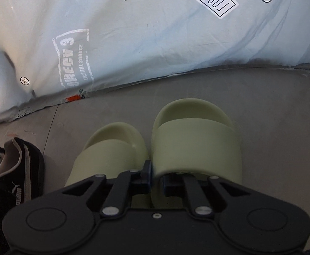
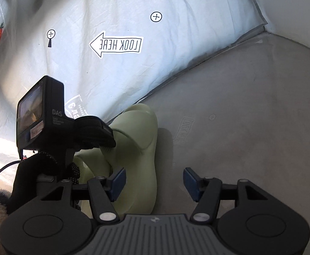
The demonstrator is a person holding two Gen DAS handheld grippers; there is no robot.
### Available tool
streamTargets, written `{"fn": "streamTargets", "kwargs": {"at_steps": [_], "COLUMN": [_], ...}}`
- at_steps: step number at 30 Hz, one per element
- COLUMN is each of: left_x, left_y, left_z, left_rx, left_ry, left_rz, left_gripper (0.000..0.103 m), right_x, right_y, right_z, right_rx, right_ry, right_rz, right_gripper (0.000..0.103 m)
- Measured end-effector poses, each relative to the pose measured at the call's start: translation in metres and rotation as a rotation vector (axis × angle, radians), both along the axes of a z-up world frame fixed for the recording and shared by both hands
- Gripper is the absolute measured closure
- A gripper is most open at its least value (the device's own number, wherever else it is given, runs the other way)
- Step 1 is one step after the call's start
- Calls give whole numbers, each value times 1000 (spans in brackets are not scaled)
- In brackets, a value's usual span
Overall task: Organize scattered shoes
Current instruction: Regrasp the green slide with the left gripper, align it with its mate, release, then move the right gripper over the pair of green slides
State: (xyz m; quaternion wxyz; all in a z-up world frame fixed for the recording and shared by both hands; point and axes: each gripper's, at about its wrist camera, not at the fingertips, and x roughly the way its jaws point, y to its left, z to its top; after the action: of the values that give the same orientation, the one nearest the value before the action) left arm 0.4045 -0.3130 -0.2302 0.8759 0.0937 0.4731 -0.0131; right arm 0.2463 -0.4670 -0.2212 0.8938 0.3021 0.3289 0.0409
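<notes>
Two pale green slides (image 1: 155, 148) are parked side by side on the grey floor (image 1: 271, 127), just short of the white sheet (image 1: 155, 42). The left hand-held gripper (image 1: 156, 176), tilted down, is pinched on the right slide's inner strap edge. The right hand-held gripper (image 2: 153, 182) is held spread, nothing gripped. Black sneakers (image 1: 16, 170) are seen left of the slides.

Soft daylight, fisheye-bent edges, dark corners, slight blur

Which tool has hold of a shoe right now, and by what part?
The left tool is shut on the inner side wall of one green slide. The right tool is open, holding nothing.
</notes>
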Motion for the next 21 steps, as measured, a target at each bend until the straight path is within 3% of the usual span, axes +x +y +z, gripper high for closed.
{"fn": "streamTargets", "kwargs": {"at_steps": [3, 5, 8, 9, 12, 13, 15, 17, 21], "left_x": [-18, -27, -38, -40, -58, -66, -86, -113, -149], "left_y": [-3, -6, -5, -1, 22, 31, 48, 75, 125], "left_z": [-9, -13, -1, 6, 41, 52, 74, 96, 108], "left_rx": [-71, -78, -76, -85, -132, -126, -111, -102, -89], "left_ry": [80, 88, 39, 24, -57, -98, -165, -204, -207], "left_rz": [1, -6, -76, -98, -138, -143, -143, -116, 15], "left_gripper": [91, 91, 88, 81, 67, 58, 53, 52, 51], "right_x": [-8, -12, -16, -17, -17, -18, -18, -17, -9], "right_y": [-7, -9, -8, -6, -2, 0, 7, 21, 67], "right_z": [-2, -2, 3, 4, 7, 7, 6, 5, 3], "right_rx": [12, 11, -17, -27, -48, -57, -94, -158, -358], "right_ry": [6, 4, -8, -13, -11, -8, -8, -1, 28], "right_rz": [-17, -20, -9, -4, 19, 37, 104, 179, 283], "right_gripper": [42, 42, 42, 41, 24, 24, 24, 27, 29]}}
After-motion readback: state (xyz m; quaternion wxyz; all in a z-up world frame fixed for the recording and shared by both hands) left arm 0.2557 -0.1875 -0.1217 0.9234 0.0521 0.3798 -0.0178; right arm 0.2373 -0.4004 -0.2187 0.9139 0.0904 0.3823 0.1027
